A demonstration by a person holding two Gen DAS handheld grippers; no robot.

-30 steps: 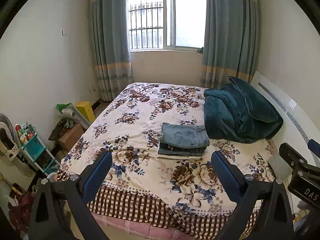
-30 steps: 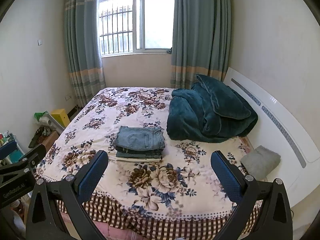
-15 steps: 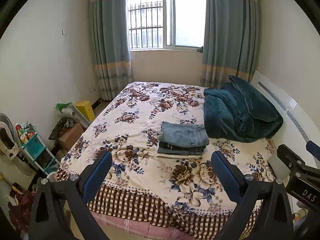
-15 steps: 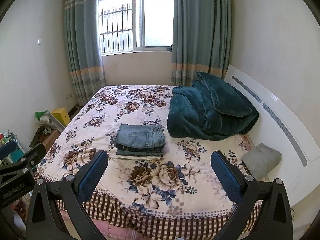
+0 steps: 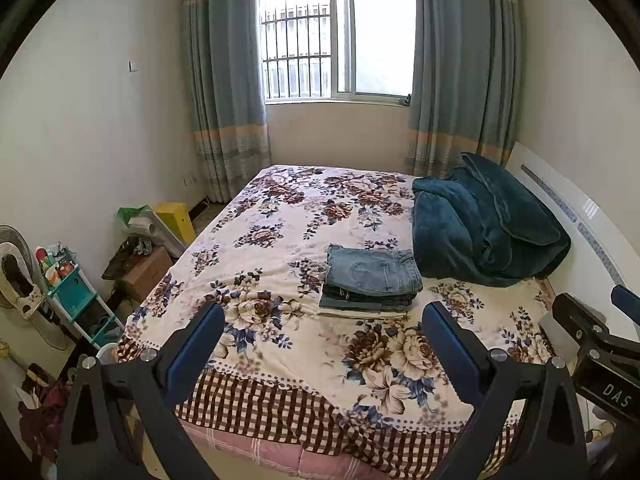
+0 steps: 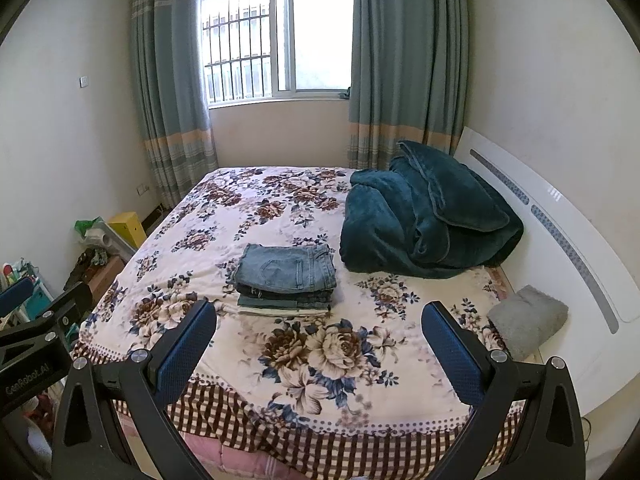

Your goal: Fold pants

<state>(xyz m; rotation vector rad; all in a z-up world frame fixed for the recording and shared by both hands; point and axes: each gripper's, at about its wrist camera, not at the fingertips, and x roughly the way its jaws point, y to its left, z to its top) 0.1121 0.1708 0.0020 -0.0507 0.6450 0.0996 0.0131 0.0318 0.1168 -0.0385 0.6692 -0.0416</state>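
Nearest the cameras, both tools hang off the foot of the bed, well apart from any cloth. The left gripper [image 5: 318, 350] has its fingers [image 5: 195, 350] spread wide with nothing between them, and the right gripper [image 6: 319, 346] is the same, wide and empty.

Beyond them lies the bed [image 6: 328, 396], its flowered cover flat and smooth, with a brown checked border at the near edge. No loose garment shows anywhere on the cover.

In the middle of the bed sits the stack of pants [image 6: 286, 280]: light blue jeans on top, pocket side up, over darker folded pieces and a pale one at the bottom, edges roughly squared. Judging by that, the folding looks finished or nearly so; if another pair is left to do, it is not in view.

Just beside the stack, toward the headboard [image 6: 560, 232], a teal blanket [image 6: 428, 224] is heaped, its edge close to the jeans; whether they touch is unclear. A grey folded cloth [image 6: 528, 320] rests by the headboard's near end.

On the floor at the left stand a small teal shelf rack [image 5: 74, 292], a cardboard box [image 5: 146, 274] and a yellow box [image 5: 176, 218].

Farthest off, grey-blue curtains [image 5: 224, 80] frame a barred window [image 5: 338, 36] in a plain pale wall.
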